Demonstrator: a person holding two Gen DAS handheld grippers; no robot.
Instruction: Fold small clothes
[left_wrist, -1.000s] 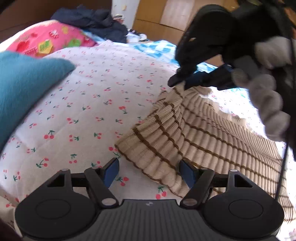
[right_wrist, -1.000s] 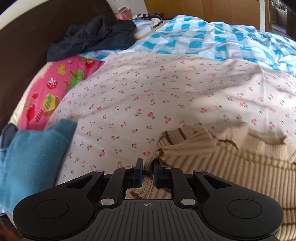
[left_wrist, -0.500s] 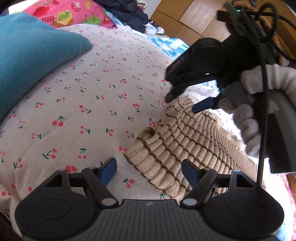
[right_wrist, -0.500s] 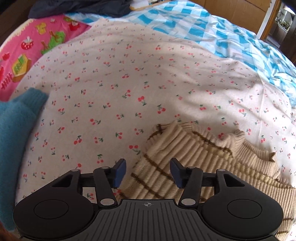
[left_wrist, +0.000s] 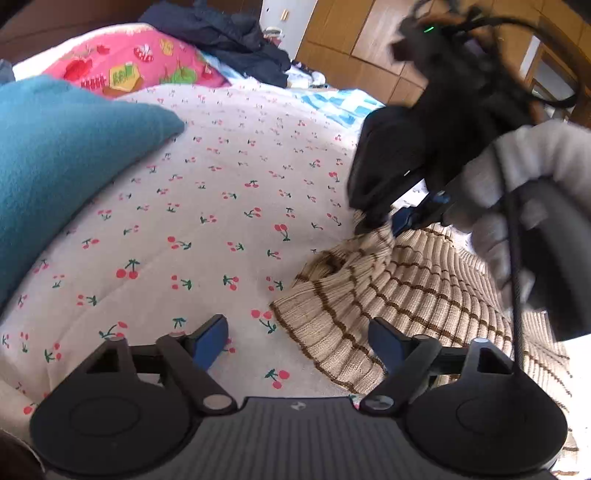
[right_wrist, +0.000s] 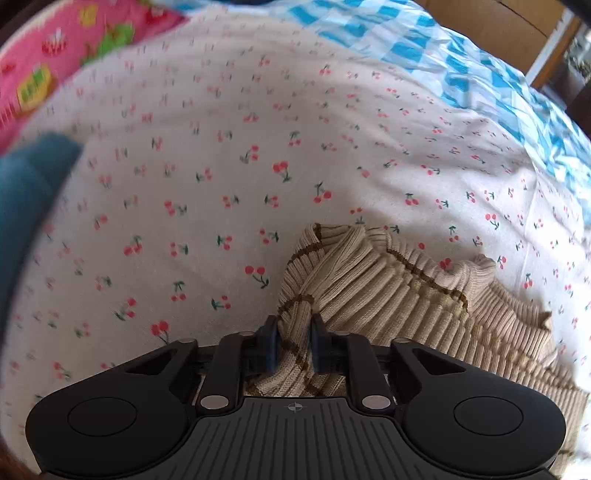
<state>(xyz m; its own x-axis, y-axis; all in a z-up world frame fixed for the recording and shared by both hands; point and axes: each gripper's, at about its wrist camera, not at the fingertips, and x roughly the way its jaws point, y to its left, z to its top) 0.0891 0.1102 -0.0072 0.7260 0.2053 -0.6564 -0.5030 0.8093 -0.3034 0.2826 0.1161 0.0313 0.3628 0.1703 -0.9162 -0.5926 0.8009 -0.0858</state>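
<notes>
A beige ribbed sweater with brown stripes lies on the cherry-print bedspread. My left gripper is open and empty, just above the sweater's near edge. My right gripper is shut on a bunched fold of the sweater. It also shows in the left wrist view, held by a gloved hand and pinching the sweater's far corner a little above the bed.
A teal folded garment lies at the left, also in the right wrist view. A pink printed pillow and dark clothes lie at the back. A blue checked sheet and wooden cupboards are at the right.
My right gripper opened half a second ago and has now shut on a fold of the sweater. My left gripper stayed open near the sweater's edge.
</notes>
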